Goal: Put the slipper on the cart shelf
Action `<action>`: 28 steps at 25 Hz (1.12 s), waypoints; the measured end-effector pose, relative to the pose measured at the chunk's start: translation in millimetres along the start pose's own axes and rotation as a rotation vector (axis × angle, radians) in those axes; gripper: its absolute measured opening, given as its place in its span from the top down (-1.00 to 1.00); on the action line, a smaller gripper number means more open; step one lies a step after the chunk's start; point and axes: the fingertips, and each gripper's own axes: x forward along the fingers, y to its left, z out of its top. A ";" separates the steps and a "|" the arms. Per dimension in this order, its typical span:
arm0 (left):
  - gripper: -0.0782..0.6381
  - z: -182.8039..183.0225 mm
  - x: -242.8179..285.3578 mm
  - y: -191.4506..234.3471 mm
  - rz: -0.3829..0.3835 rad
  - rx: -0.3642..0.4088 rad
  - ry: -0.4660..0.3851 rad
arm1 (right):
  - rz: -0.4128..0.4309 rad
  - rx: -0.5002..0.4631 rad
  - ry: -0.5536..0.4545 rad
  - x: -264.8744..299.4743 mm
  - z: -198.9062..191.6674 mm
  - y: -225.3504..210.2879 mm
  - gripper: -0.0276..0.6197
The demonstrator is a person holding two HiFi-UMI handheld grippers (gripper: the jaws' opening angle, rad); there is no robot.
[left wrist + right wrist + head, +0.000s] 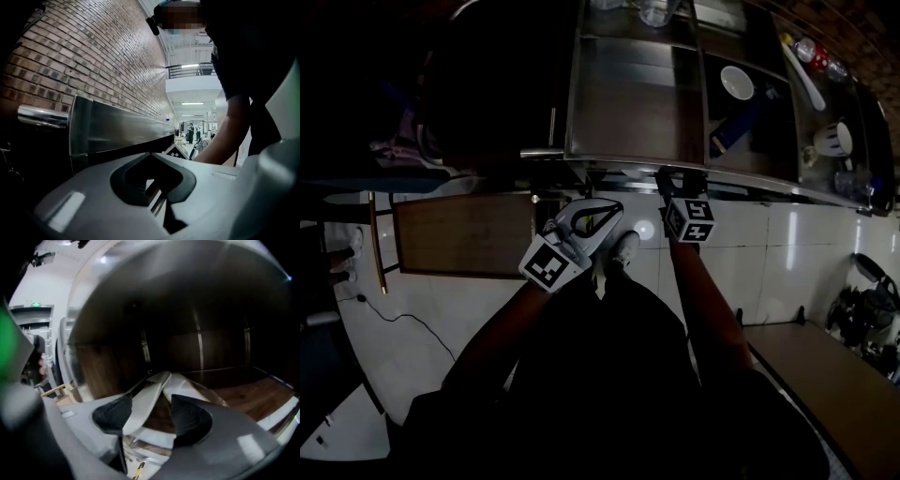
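The slipper (pixel 185 386) is lying on the cart shelf (pixel 255 399) between the right gripper's (pixel 151 409) wide-open jaws, so only backing out is remaining, while the left gripper (pixel 151 164) is idling closed and empty.

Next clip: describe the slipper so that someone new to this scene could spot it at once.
Start at the steel cart and look at the wooden shelf under its top. The slipper lies there, between the open jaws of the right gripper. It is white against the brown wood and the dark panel behind.
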 end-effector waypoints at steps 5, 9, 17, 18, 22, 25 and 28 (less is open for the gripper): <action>0.77 5.2 -13.1 -3.4 -0.010 0.017 -0.006 | 0.084 -0.028 0.018 -35.0 -3.0 35.1 0.14; 0.77 10.5 -24.7 -5.1 -0.017 0.013 -0.008 | 0.192 -0.012 0.011 -62.0 4.0 77.9 0.15; 0.77 33.5 -50.2 -9.8 -0.042 0.025 -0.029 | 0.350 -0.037 -0.106 -109.5 70.0 156.2 0.48; 0.77 38.7 -54.4 -11.2 -0.047 0.033 -0.035 | 0.367 -0.033 -0.121 -115.1 79.7 164.9 0.54; 0.77 55.7 -72.8 -18.5 -0.063 0.063 -0.046 | 0.412 -0.042 -0.156 -138.1 110.6 199.3 0.78; 0.77 64.0 -85.9 -20.8 -0.060 0.068 -0.058 | 0.429 -0.074 -0.173 -150.6 117.6 216.5 0.91; 0.77 67.7 -97.1 -21.1 -0.061 0.069 -0.067 | 0.431 -0.103 -0.194 -157.2 122.1 229.2 0.91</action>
